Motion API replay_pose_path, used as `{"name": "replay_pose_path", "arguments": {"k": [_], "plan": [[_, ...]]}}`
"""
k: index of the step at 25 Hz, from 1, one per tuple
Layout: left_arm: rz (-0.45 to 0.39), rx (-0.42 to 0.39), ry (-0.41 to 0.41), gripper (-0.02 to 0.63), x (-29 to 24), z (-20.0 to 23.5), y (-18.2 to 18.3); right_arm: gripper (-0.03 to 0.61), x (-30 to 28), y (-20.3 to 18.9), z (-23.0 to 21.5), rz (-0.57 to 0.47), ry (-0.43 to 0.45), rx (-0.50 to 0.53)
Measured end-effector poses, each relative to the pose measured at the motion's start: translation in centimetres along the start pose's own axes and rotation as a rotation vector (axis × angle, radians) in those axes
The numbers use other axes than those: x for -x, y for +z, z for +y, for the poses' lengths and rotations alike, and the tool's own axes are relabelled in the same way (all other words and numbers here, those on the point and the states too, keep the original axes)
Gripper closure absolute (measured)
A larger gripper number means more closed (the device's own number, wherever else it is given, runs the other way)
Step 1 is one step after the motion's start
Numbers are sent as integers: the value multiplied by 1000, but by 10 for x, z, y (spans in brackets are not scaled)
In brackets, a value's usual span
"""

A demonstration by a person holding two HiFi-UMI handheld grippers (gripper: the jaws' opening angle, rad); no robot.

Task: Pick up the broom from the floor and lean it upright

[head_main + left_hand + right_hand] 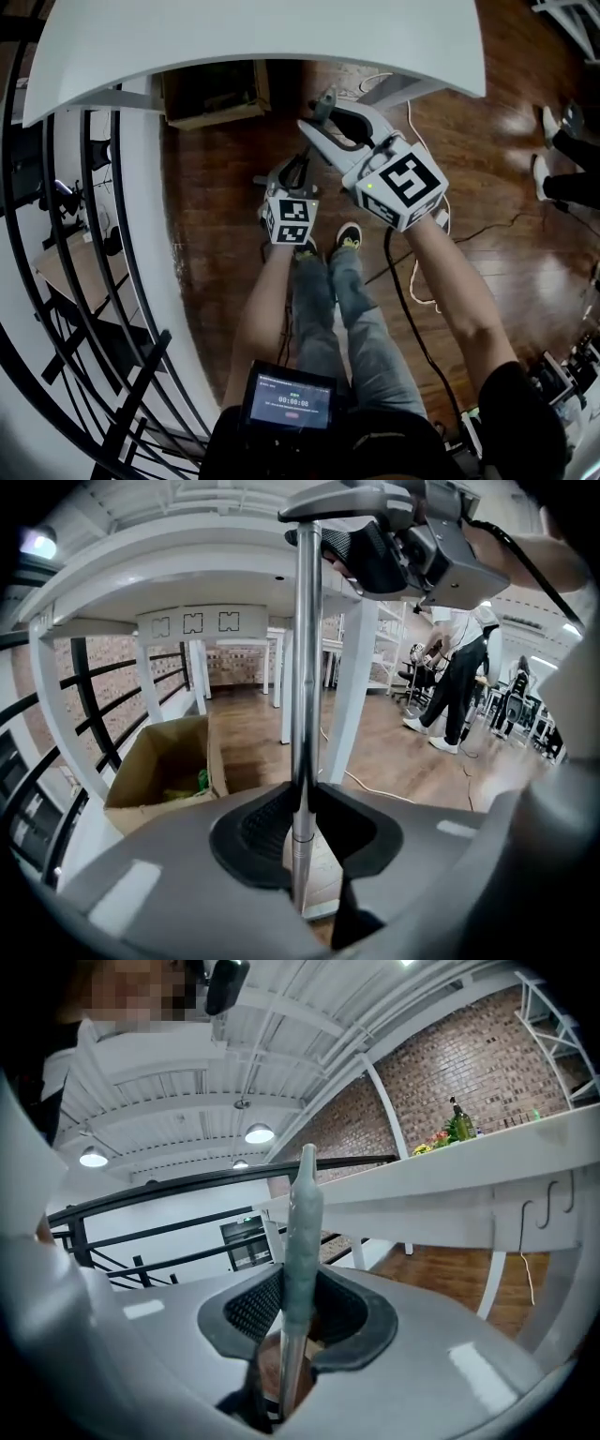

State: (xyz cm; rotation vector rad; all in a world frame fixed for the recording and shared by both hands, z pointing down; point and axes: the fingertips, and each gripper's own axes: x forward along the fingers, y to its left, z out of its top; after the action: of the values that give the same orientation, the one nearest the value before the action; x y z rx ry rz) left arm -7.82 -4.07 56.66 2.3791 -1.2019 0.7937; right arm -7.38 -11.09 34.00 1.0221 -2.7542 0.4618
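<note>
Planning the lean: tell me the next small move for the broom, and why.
Probably ease the broom handle toward the white table edge: the left gripper and right gripper have jaws clamped on it, and its top end sits close to that edge.

Ahead of you stands a white table [262, 37], and beneath its top a cardboard box [216, 94] sits open on the dark wooden floor [497, 216]. To your left a black railing [84, 234] curves along the floor's edge. A white cable [424, 155] and a black cable [403, 300] trail over the boards on your right. Further right, another person [464, 686] stands on the floor, well apart from you. A small screen [291, 398] glows at your chest. On the tabletop, a bottle [457, 1110] stands beside some greenery in front of a brick wall [450, 1063], and round ceiling lamps [260, 1133] are lit overhead.
</note>
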Motion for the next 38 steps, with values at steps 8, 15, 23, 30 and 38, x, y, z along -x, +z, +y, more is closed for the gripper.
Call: {"name": "replay_pose_path", "arguments": {"k": [8,15,23,30,38], "plan": [[-36,13,25,520,-39,3,30,477,-6,13,-38,-25,30,25],[-14,-17,31,517,-46,8,29,471,-9,4,-44,-4,6,46],[18,-38,21,358,-31,11,17,333,-4,-27,-47,77,-20,37],[67,-38,43,362,1,28,-16,325,13,-54,-72,86,-119,-59],[4,72,22,388,112,20,0,327,73,-63,-54,141,-165,-91]]}}
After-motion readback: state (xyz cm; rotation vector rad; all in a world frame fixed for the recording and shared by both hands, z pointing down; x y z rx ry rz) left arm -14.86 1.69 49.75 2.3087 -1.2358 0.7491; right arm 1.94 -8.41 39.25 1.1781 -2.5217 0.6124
